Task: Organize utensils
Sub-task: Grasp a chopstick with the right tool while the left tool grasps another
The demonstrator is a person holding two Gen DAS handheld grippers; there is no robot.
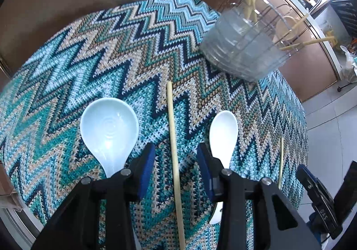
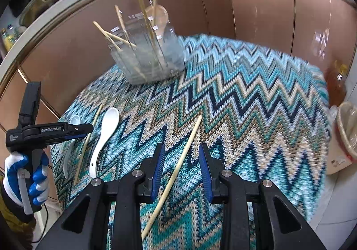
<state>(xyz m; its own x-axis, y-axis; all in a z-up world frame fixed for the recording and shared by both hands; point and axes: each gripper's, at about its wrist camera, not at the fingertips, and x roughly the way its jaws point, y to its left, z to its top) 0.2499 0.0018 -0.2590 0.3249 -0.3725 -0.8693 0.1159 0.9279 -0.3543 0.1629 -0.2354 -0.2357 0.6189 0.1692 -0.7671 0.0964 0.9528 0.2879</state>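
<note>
Knitted zigzag cloth (image 2: 245,98) covers the table right to its rim; copper cabinet fronts (image 2: 256,11) stand close behind, and pale floor shows past the right edge. Most of the cloth lies bare. At the back a clear holder (image 2: 154,58) keeps several chopsticks and a wooden spoon upright. Left gripper (image 1: 176,160) is spread over one chopstick (image 1: 174,149), between a blue spoon (image 1: 109,129) and a white spoon (image 1: 223,134). Right gripper (image 2: 181,160) is spread over another chopstick (image 2: 185,154), pads clear.
</note>
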